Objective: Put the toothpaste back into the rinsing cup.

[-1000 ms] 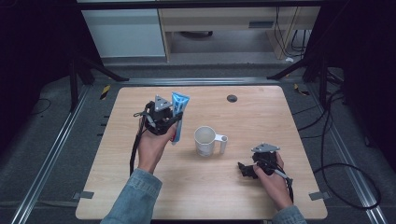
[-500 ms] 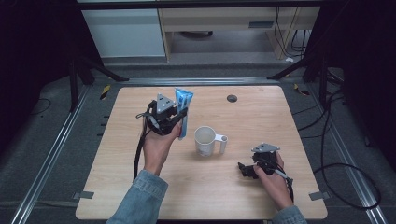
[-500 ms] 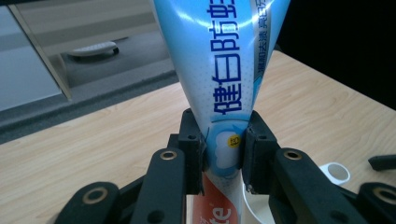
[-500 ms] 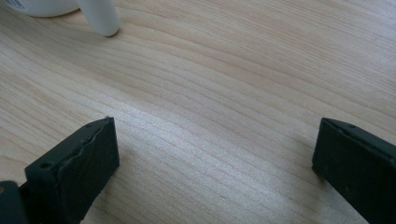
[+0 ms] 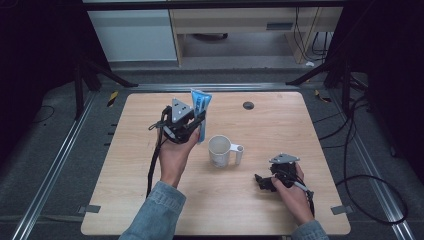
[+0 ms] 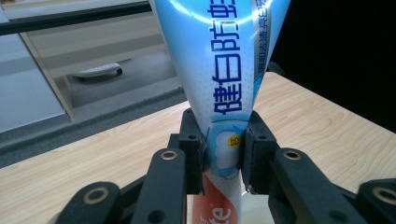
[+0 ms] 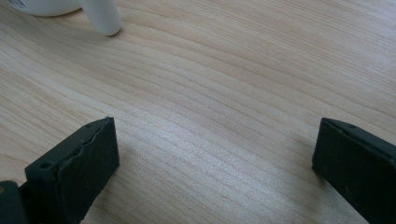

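Note:
A blue and white toothpaste tube (image 5: pixel 201 107) stands upright in my left gripper (image 5: pixel 198 125), held above the table just left of a white mug (image 5: pixel 220 151). In the left gripper view both jaws press on the toothpaste tube (image 6: pixel 219 93) low down, where the blue print meets a red band; my left gripper (image 6: pixel 222 158) is shut on it. My right gripper (image 5: pixel 261 181) rests low on the table to the right of the mug. In the right gripper view my right gripper (image 7: pixel 215 158) is open with bare wood between the jaws, and the mug's handle (image 7: pixel 103 18) shows at top left.
The wooden table (image 5: pixel 150 200) has a small dark round hole cover (image 5: pixel 248 105) near its far edge. Metal rails run along both sides of the table. Cabinets and cables stand beyond the far edge.
My left gripper has carried the toothpaste tube a little to the right, closer to the mug. The right gripper has stayed in place.

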Action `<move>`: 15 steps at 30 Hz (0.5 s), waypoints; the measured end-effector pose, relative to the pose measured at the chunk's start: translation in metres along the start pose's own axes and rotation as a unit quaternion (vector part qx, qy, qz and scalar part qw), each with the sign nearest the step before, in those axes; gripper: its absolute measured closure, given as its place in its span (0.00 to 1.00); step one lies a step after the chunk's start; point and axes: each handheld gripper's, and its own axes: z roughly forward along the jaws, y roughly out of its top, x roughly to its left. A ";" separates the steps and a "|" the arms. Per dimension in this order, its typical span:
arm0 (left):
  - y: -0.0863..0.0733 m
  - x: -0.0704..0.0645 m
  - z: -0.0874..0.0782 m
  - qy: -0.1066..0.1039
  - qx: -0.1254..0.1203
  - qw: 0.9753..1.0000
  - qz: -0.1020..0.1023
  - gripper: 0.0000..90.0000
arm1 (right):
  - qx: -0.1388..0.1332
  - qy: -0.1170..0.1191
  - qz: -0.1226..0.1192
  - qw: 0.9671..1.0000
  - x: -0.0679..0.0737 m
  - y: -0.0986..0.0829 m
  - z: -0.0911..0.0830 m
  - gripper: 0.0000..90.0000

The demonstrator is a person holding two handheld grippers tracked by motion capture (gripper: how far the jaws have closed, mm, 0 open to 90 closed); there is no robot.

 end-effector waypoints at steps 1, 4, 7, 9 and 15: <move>0.000 -0.001 0.000 -0.002 -0.004 1.000 -0.002 0.81 | 0.000 0.000 0.000 1.000 0.000 0.000 0.000 0.01; 0.001 -0.005 0.000 -0.007 -0.011 1.000 -0.001 0.81 | 0.000 0.000 0.000 1.000 0.000 0.000 0.000 0.01; 0.001 -0.010 0.002 -0.014 -0.013 1.000 -0.003 0.81 | 0.000 0.000 0.000 1.000 0.000 0.000 0.000 0.01; 0.001 -0.012 0.002 -0.020 -0.016 1.000 -0.007 0.81 | 0.000 0.000 0.000 1.000 0.000 0.000 0.000 0.01; 0.004 -0.018 0.003 -0.025 -0.028 0.999 -0.009 0.81 | 0.000 0.000 0.000 1.000 0.000 0.000 0.000 0.01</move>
